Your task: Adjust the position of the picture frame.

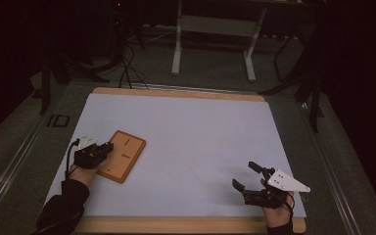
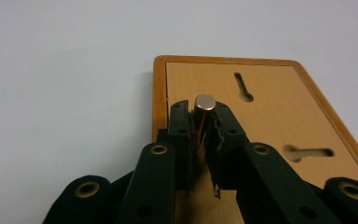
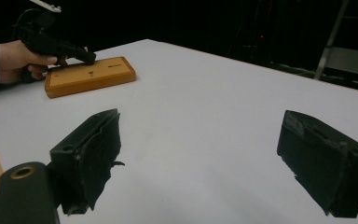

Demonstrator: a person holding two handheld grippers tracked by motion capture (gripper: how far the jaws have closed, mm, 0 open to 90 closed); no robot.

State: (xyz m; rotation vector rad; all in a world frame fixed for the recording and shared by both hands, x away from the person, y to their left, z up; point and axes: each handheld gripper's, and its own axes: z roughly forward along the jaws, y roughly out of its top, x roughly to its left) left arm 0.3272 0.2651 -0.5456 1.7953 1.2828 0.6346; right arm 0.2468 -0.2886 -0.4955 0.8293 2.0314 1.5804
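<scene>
Right gripper [image 1: 246, 177] nearest camera, low over white table [image 1: 196, 137] near front edge, jaws spread wide, nothing between. Left gripper [image 2: 204, 122] clenched on small metal peg [image 2: 204, 108]; peg upright, long axis vertical, flat round top up. Peg stands over near end of wooden board [image 1: 125, 154]. Board flat on table's left side, long axis running diagonally away from person, two keyhole slots [image 2: 244, 87] in top.

Dim, grainy pictures with black surroundings, evenly lit sheet, soft focus.
</scene>
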